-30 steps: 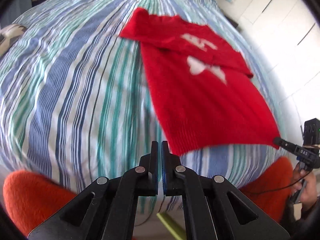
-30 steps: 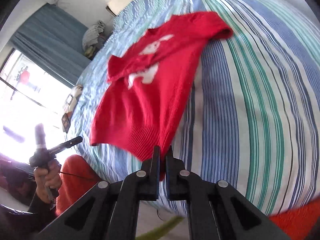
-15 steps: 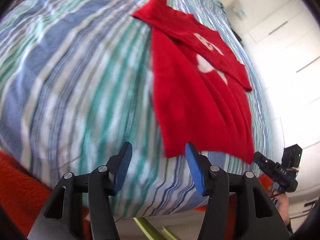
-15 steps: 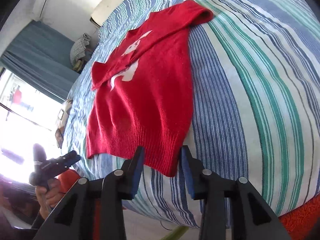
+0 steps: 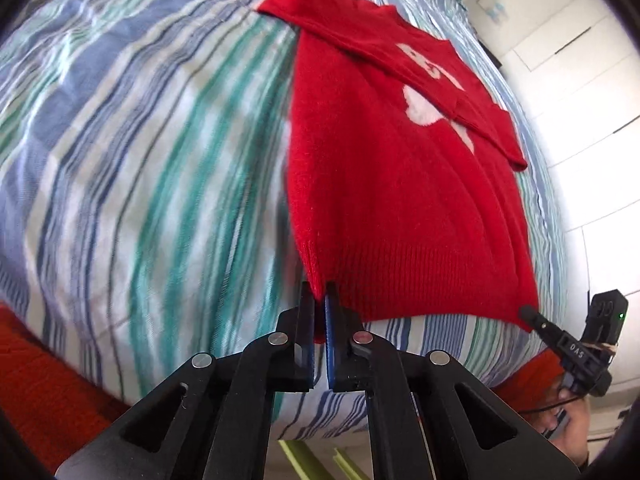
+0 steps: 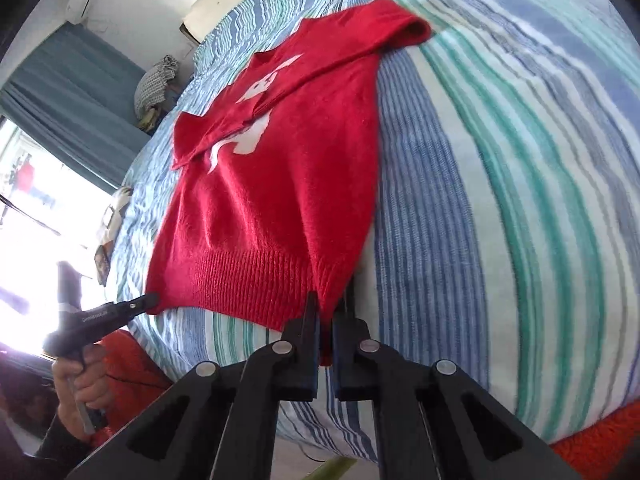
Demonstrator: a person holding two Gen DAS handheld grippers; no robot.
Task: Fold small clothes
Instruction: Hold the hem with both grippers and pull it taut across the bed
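A small red knit sweater [image 5: 392, 184] with a white figure on its chest lies flat on the striped bed, sleeves folded across the front. My left gripper [image 5: 319, 300] is shut on the sweater's near left hem corner. My right gripper [image 6: 326, 312] is shut on the near right hem corner of the sweater [image 6: 272, 184]. The right gripper shows in the left wrist view [image 5: 532, 314] at the hem's other corner. The left gripper shows in the right wrist view [image 6: 148, 300] the same way.
The bed [image 5: 140, 140] has a blue, green and white striped cover. An orange blanket [image 5: 44, 380] lies along the near edge. A pillow [image 6: 156, 84] and curtains [image 6: 76, 108] are at the far left; white cupboards [image 5: 580, 100] at the right.
Both grippers opened half a second ago, moved onto the sweater's hem corners and closed on them. The hem corners are now pinched and slightly lifted.
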